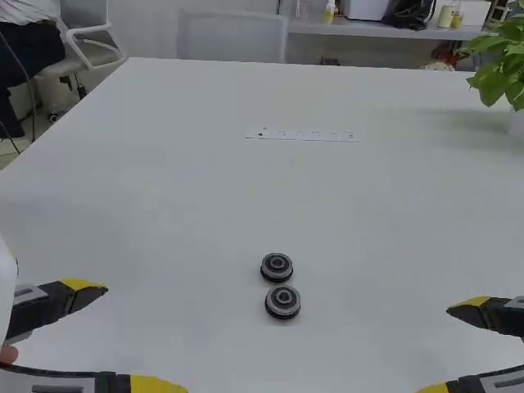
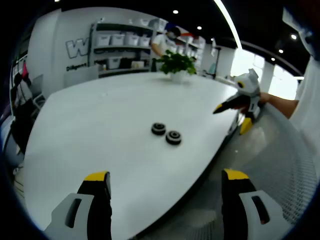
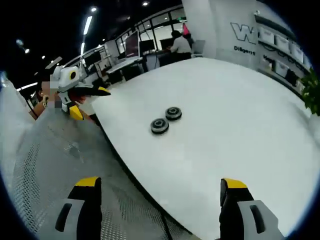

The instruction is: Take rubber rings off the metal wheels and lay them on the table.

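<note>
Two metal wheels with black rubber rings lie flat, side by side, on the white table. One wheel is farther from me, the other wheel nearer. My left gripper hovers open at the lower left, well apart from them. At the lower right my right gripper is also open and holds nothing. In the left gripper view the wheels sit ahead of the wide-spread left gripper. In the right gripper view the wheels lie beyond the open right gripper.
A white strip lies flat farther back on the table. A potted plant stands at the far right, an office chair at the far left. The table's near edge runs just in front of both grippers.
</note>
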